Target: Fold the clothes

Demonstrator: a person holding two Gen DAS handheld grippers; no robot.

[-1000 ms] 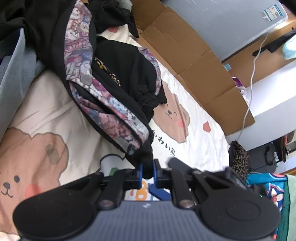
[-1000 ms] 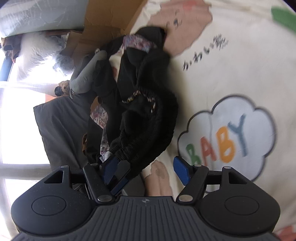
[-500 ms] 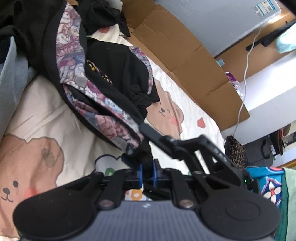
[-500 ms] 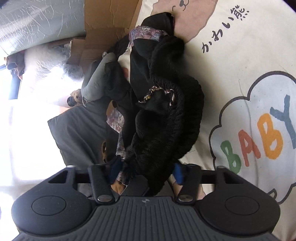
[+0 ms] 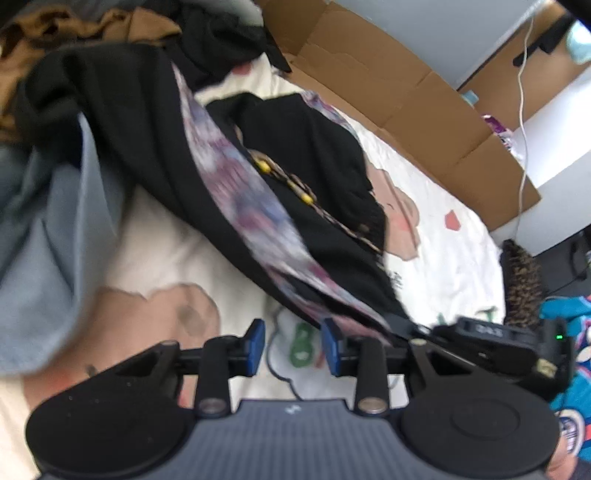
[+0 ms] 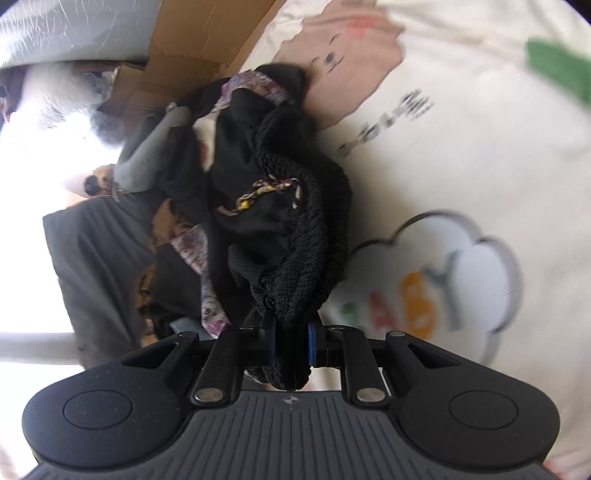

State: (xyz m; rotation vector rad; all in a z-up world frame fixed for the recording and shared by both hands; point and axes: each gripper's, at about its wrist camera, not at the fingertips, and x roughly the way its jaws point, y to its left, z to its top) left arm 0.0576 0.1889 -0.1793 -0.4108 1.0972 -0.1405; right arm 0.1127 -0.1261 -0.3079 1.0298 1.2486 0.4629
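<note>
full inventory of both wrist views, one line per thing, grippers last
black garment: 1, black with patterned purple lining and ribbed cuff, bunched mid-bed
bedsheet: 1, cream with bear and BABY cloud prints, under everything
blue cloth: 1, pale blue, left edge of the left view
brown cloth: 1, tan, top left, behind the black garment
cardboard: 1, brown, flattened along the far side of the bed
white cable: 1, hanging over the cardboard
left gripper: 1, black with blue pads, open, empty
right gripper: 1, same build, shut on the ribbed cuff
</note>
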